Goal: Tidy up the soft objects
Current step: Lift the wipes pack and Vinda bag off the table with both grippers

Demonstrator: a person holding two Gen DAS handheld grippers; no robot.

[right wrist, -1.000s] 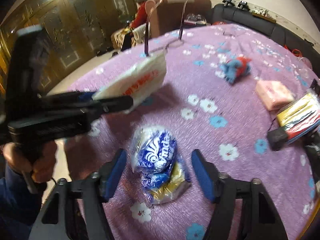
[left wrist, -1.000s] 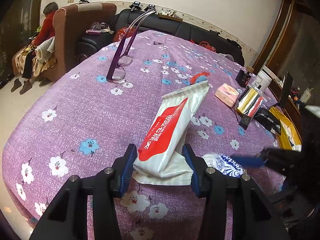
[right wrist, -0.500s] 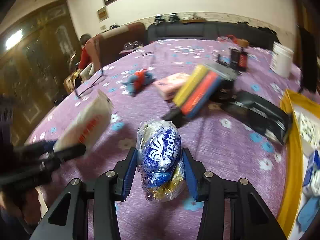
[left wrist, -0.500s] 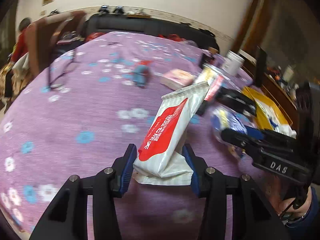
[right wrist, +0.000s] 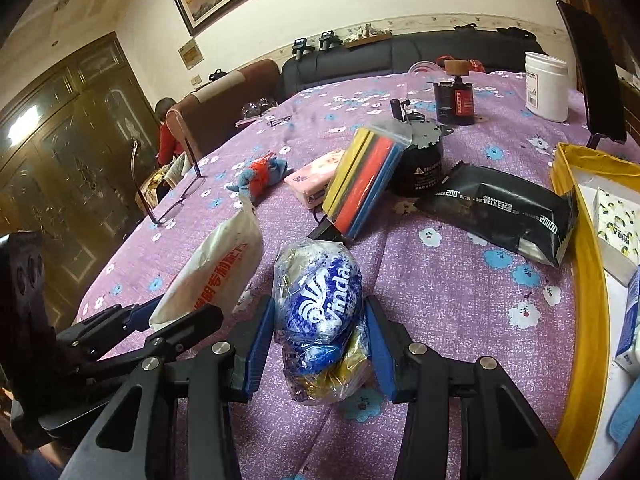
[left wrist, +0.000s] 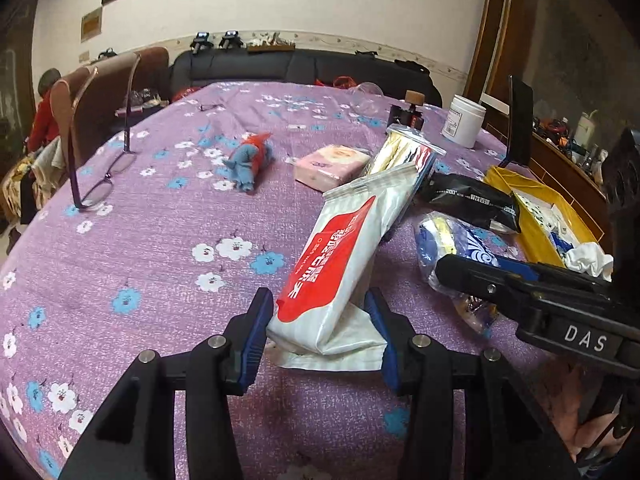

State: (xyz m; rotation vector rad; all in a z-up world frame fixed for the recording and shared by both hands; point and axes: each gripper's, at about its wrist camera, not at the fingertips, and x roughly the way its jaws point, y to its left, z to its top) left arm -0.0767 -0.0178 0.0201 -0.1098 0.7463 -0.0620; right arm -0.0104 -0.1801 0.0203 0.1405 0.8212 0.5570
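Beside the purple table (left wrist: 132, 264), the yellow bin (right wrist: 588, 312) holds tissue packs (right wrist: 618, 220); left claw (left wrist: 320, 334) grips wipes pack (left wrist: 340, 256), right claw (right wrist: 318, 344) grips Vinda bag (right wrist: 320, 312).

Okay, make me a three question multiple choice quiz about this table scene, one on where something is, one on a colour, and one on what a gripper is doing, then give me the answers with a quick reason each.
1. Where does the black pack lie?
A. inside the yellow bin
B. on the purple cloth beside the yellow bin
C. on the sofa

2. What colour is the panel on the white pack in the left gripper?
A. red
B. green
C. black

3. What is the right gripper doing?
A. hanging open over bare cloth
B. shut on the plush toy
C. shut on the blue Vinda pack

Answers:
1 B: it rests flat on the flowered cloth, just left of the yellow bin wall.
2 A: a red panel with white lettering covers its front.
3 C: both blue pads press the pack's sides.
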